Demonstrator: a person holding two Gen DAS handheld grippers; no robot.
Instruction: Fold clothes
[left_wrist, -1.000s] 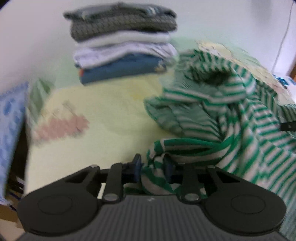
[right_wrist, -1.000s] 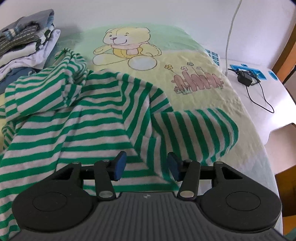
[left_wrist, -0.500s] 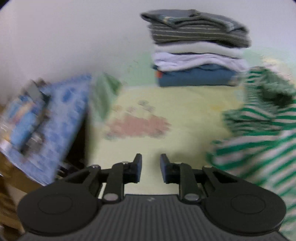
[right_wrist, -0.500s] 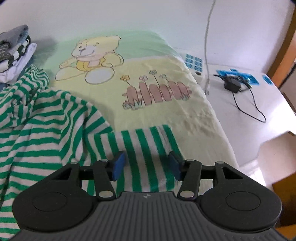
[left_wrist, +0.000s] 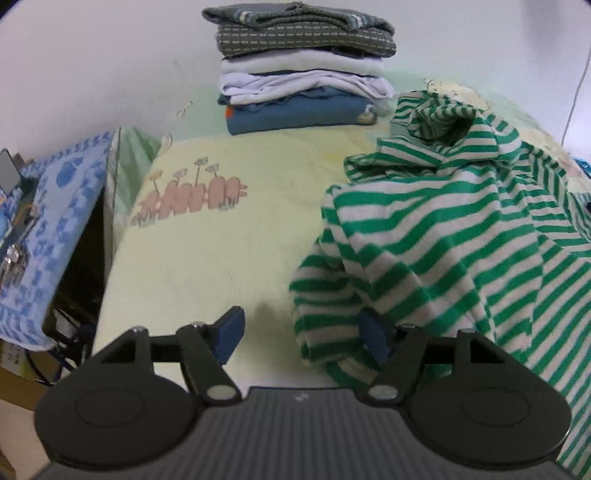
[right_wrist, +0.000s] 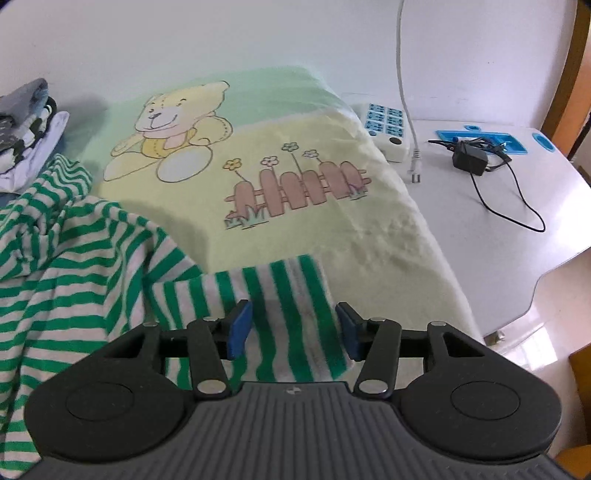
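Striped shirt (left_wrist: 443, 229) hides claw pad (left_wrist: 373, 332) — partly.

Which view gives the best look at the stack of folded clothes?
The left wrist view. The stack of folded clothes sits whole at the top centre, every layer visible from the blue bottom piece to the grey top one. The right wrist view catches only one end of the stack at its left edge, cut off by the frame.
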